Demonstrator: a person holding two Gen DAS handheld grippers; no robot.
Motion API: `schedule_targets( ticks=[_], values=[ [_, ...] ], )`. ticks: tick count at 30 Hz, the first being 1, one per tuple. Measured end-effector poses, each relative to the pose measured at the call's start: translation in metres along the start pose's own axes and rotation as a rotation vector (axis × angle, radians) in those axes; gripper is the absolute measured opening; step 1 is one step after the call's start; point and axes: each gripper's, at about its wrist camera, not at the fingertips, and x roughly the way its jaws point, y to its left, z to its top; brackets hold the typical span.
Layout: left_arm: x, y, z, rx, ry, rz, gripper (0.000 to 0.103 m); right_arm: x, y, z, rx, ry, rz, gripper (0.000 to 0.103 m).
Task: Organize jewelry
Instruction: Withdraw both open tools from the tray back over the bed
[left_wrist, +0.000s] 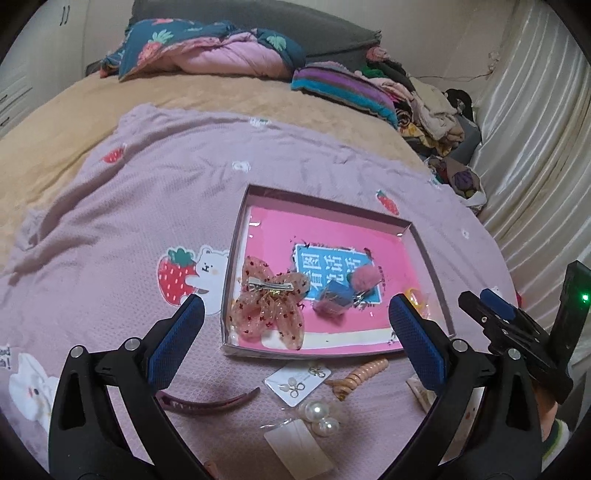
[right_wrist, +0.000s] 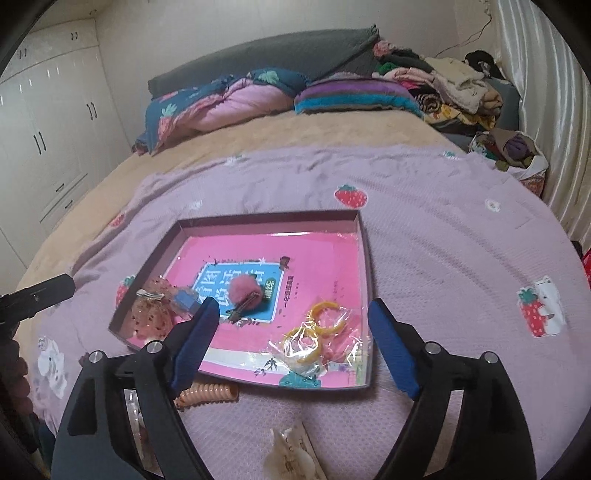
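my left gripper (left_wrist: 295, 332) and right gripper (right_wrist: 291, 347) both gape, empty. pearl earrings (left_wrist: 319, 417) at six o'clock of tray (left_wrist: 231, 258): light, slippery; pinch card edge.

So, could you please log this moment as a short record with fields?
surface: lilac strawberry-print blanket on a bed
container: shallow box, pink printed sheet inside
in box: sheer pink bow clip, pink pom-pom clip, small blue block, yellow rings in a clear bag
outside box: maroon headband, earring card, pearl pieces, peach spiral hair tie
left gripper: open, empty
right gripper: open, empty
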Motion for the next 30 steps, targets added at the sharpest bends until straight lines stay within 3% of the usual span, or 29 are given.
schedule_targets(
  ticks=[14, 30],
  values=[
    [-0.040, -0.030, -0.001, 0.059, -0.058, -0.043, 0.093, -0.061, -0.006, 0.001, 0.025, -0.110, -0.003, 0.082],
    [-0.071, -0.041, -0.015, 0.084, -0.083, -0.078, 0.093, -0.100, -0.001, -0.012, 0.015, -0.142, -0.009, 0.083]
  ],
)
